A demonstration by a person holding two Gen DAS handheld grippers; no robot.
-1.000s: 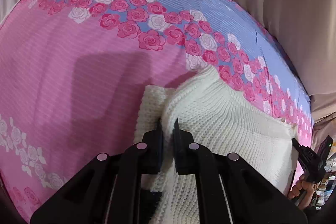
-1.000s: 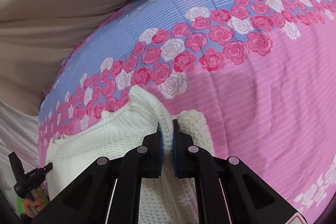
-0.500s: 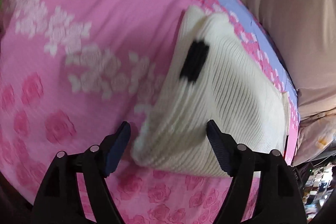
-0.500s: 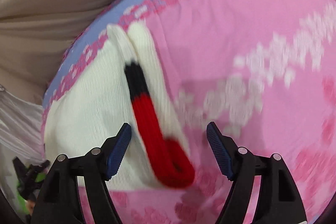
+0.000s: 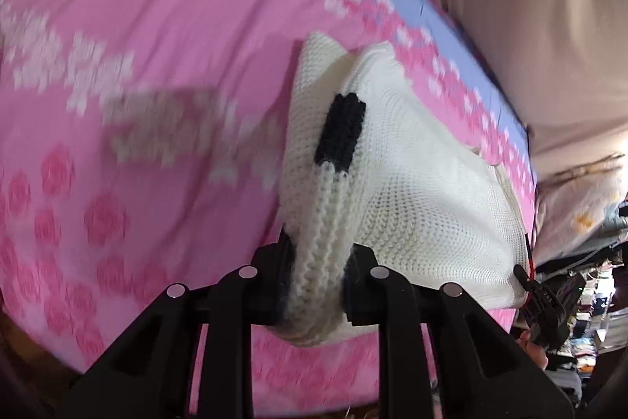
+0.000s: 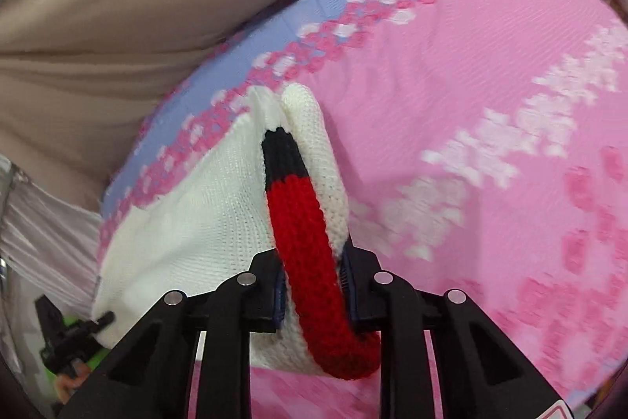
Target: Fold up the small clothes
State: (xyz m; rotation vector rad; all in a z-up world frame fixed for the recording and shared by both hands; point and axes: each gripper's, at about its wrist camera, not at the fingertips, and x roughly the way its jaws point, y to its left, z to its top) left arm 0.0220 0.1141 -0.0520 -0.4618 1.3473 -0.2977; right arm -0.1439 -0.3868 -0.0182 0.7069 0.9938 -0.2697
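A small white knit sweater (image 5: 412, 191) lies on a pink rose-print bedsheet (image 5: 137, 65), occupying the centre and right of the left wrist view and the lower left of the right wrist view. The left gripper (image 5: 316, 285) at the bottom centre of its frame is closing, its jaws pinching a ribbed white cuff (image 5: 322, 246) that runs up to a black band (image 5: 341, 132). The right gripper (image 6: 314, 291), also bottom centre, is closing too, its jaws squeezing a red knit cuff (image 6: 310, 246) which curls under the fingers and has a black band (image 6: 280, 152) above it. A blue border with roses (image 6: 243, 38) edges the sheet toward the upper part of both views, with beige fabric (image 6: 117, 6) beyond it.
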